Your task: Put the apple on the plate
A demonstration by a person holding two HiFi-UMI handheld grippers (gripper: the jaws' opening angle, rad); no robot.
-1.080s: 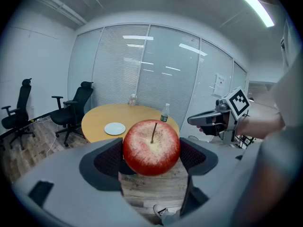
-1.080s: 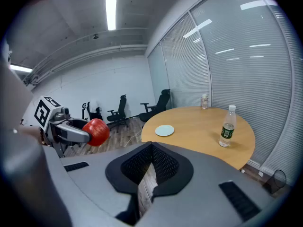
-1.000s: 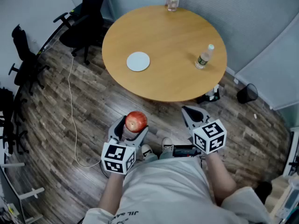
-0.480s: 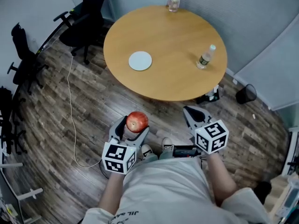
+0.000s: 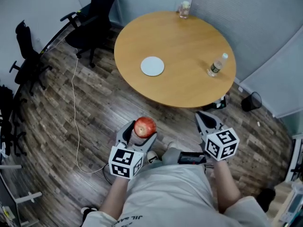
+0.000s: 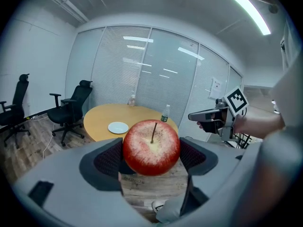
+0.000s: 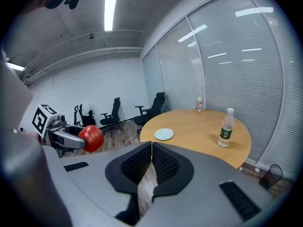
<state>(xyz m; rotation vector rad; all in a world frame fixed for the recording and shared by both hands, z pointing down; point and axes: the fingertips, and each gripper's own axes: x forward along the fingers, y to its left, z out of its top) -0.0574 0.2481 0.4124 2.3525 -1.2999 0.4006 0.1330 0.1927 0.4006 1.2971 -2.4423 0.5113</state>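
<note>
A red apple (image 5: 145, 126) (image 6: 151, 147) sits stem up between the pads of my left gripper (image 5: 140, 132) (image 6: 151, 156), which is shut on it, out over the wood floor short of the table. The white plate (image 5: 152, 65) (image 6: 118, 127) (image 7: 164, 134) lies empty on the round wooden table (image 5: 189, 37), left of its middle and well ahead of both grippers. My right gripper (image 5: 207, 119) (image 7: 151, 161) is held to the right of the left one, its pads pressed together with nothing between them. The right gripper view shows the apple (image 7: 91, 138) at far left.
A plastic water bottle (image 5: 216, 65) (image 7: 227, 127) stands near the table's right edge and a glass jar (image 5: 184, 8) at its far edge. Black office chairs (image 5: 92, 22) stand left of the table, a cable (image 5: 75, 103) trails over the floor, and a black bin (image 5: 251, 100) sits at right.
The table and plate have slid right and nearer in the head view as the person steps forward. The apple stays gripped in the left gripper; the right stays shut.
</note>
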